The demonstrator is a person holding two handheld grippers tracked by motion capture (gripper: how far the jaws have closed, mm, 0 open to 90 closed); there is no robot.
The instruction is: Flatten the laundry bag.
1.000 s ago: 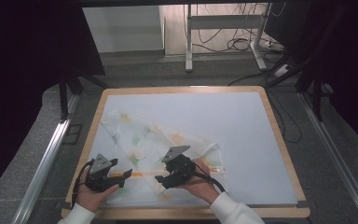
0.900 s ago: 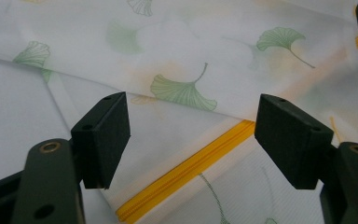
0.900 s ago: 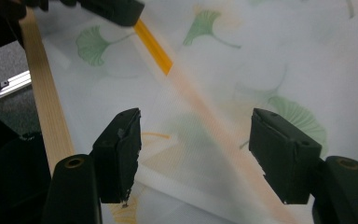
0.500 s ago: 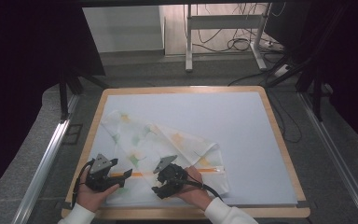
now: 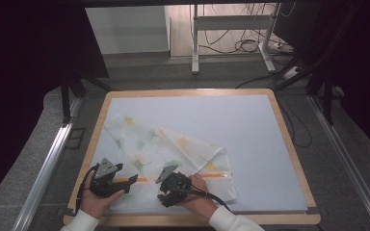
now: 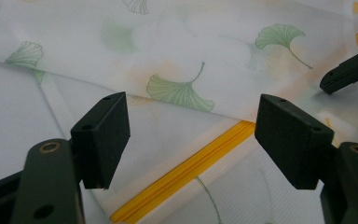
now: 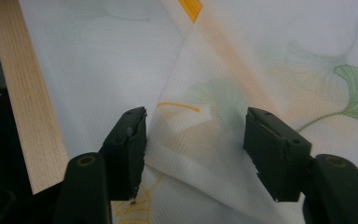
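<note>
Nearest the lower edge of the high view, two white-sleeved forearms reach in, each hand holding a black two-jaw gripper over the near part of a light blue table (image 5: 250, 125) framed in pale wood. The left gripper (image 5: 134, 179) sits near the table's near left corner, its jaws spread wide with nothing pinched; in the left gripper view they hover just above a white mesh laundry bag (image 6: 186, 60) printed with green ginkgo leaves, and a yellow zipper (image 6: 186, 170) runs diagonally beneath and between them. The right gripper (image 5: 163, 199) lies just to the right of it, close to the table's near wooden edge (image 7: 28, 107). Its jaws have just been closing a little yet remain spread, and in the right gripper view a raised fold of the mesh laundry bag (image 7: 200, 130) stands between them; the left pad sits right against the fold's edge, while the other pad is clear of the fabric, so the cloth is not yet pinched. Beyond both grippers, the bag (image 5: 168, 149) spreads crumpled across the left and middle of the table, its orange-yellow zipper (image 5: 217, 176) running along the near side. Farther off, the rest of the table surface is plain blue. Past the table stand grey flooring, a white desk frame (image 5: 231, 29) and tangled cables (image 5: 250, 45) against a dark surround.
</note>
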